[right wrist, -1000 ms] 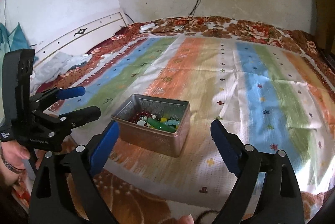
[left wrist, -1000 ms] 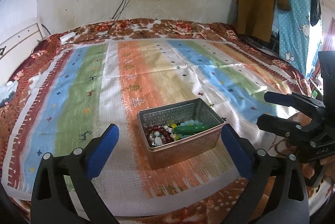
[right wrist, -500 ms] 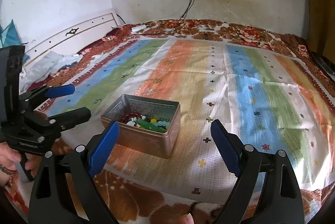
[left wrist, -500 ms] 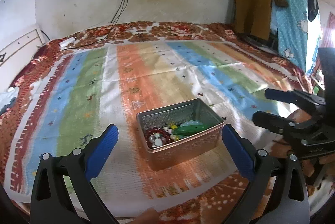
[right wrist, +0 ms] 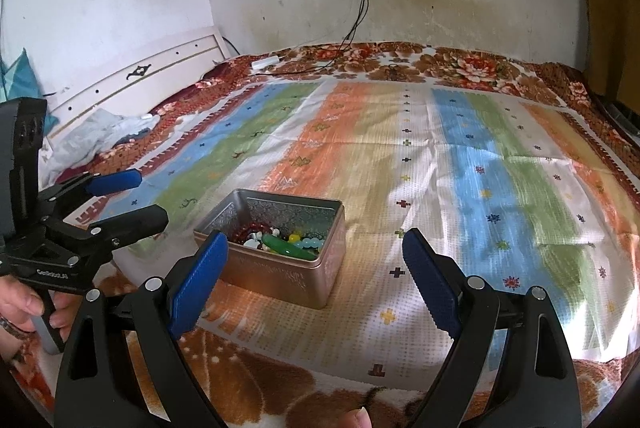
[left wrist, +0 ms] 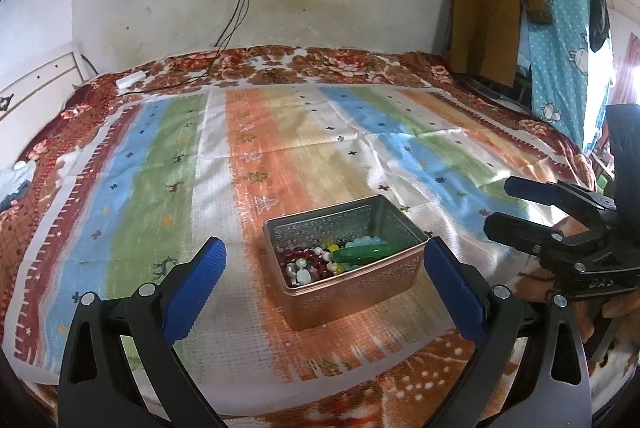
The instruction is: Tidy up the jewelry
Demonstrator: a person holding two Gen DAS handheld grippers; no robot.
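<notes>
An open metal tin stands on the striped cloth near the bed's front edge. It holds jewelry: a green bangle, dark red beads and pale beads. In the right wrist view the tin sits left of centre, with the bangle inside. My left gripper is open and empty, with the tin seen between its fingers. My right gripper is open and empty, just right of the tin. Each gripper shows in the other's view, the right one and the left one.
The cloth covers a floral blanket on a bed. A cable and a white adapter lie at the back left. Clothes hang at the right. A white headboard and crumpled fabric are at the left.
Both grippers have drawn back and risen slightly from the tin; it looks a little farther and lower in both views. Both stay open.
</notes>
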